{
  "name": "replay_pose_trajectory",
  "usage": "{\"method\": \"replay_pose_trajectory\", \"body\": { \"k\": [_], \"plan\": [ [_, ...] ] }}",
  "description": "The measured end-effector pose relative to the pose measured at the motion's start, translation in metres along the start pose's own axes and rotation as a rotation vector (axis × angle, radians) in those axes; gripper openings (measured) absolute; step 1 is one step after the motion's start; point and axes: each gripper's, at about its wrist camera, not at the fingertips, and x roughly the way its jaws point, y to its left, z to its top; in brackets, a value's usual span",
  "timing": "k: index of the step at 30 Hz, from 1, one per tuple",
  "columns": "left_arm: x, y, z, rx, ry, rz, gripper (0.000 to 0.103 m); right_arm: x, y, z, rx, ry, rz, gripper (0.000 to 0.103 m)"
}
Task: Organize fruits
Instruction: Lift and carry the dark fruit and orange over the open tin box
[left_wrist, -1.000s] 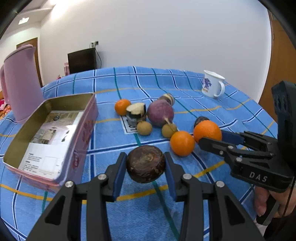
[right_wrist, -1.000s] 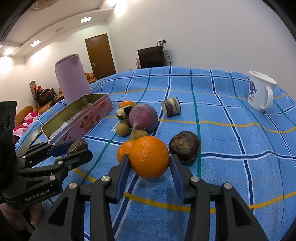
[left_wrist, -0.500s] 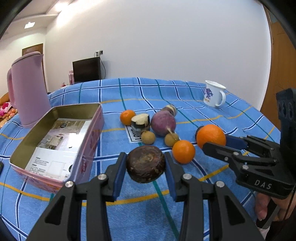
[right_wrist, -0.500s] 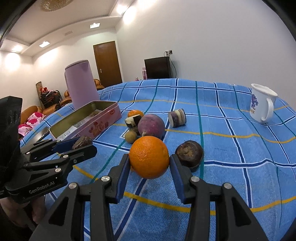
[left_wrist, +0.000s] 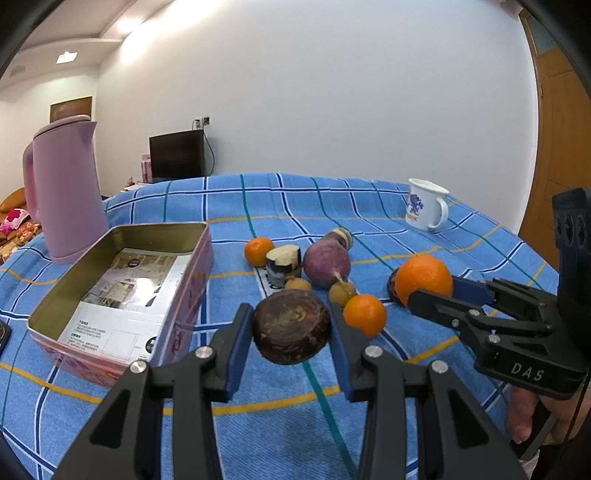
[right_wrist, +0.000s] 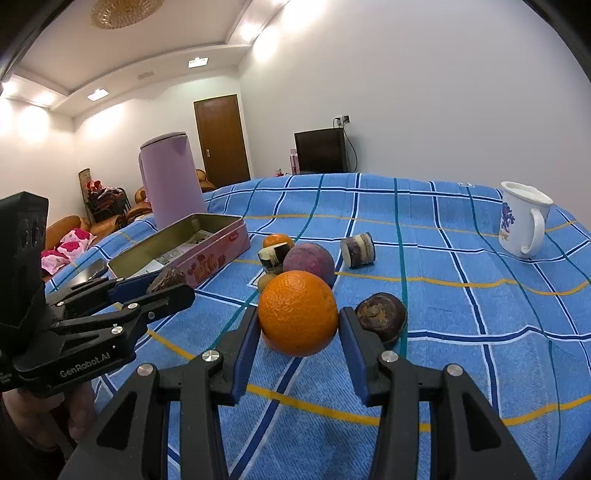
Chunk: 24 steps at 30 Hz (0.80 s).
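Left gripper (left_wrist: 291, 328) clamps a dark brown round fruit (left_wrist: 291, 326) between its blue pads, fruit held clear above the blue checked cloth of the table (left_wrist: 258, 435). Right gripper (right_wrist: 299, 325) clamps a big orange (right_wrist: 297, 313) the same way, lifted off the cloth; in the left view that orange (left_wrist: 424, 277) shows at right in the black jaws, a hand (left_wrist: 524, 417) below it. Just right of the held orange, a second dark brown fruit (right_wrist: 381, 317) sits on the cloth. Near the left gripper, a small orange (left_wrist: 365, 314) on the cloth, two small tan round fruits (left_wrist: 341, 292) touching a big purple round one (left_wrist: 327, 266). Beside those, a cut chunk with pale face (left_wrist: 283, 260), another small orange (left_wrist: 259, 251) behind it, a cut purple piece (right_wrist: 358, 249) farther back. Left side: open pink tin box (left_wrist: 195, 280) with printed paper inside, no fruit in it. Behind the box, a pink jug (left_wrist: 64, 188). Far right, a white mug (left_wrist: 426, 205).
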Motion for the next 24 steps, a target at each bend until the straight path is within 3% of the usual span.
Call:
{"method": "replay_pose_trajectory", "body": {
  "k": [24],
  "plan": [
    [-0.025, -0.007, 0.012, 0.044, -0.114, 0.078, 0.041, -0.02, -0.004, 0.004, 0.02, -0.109, 0.019, 0.045]
  ]
}}
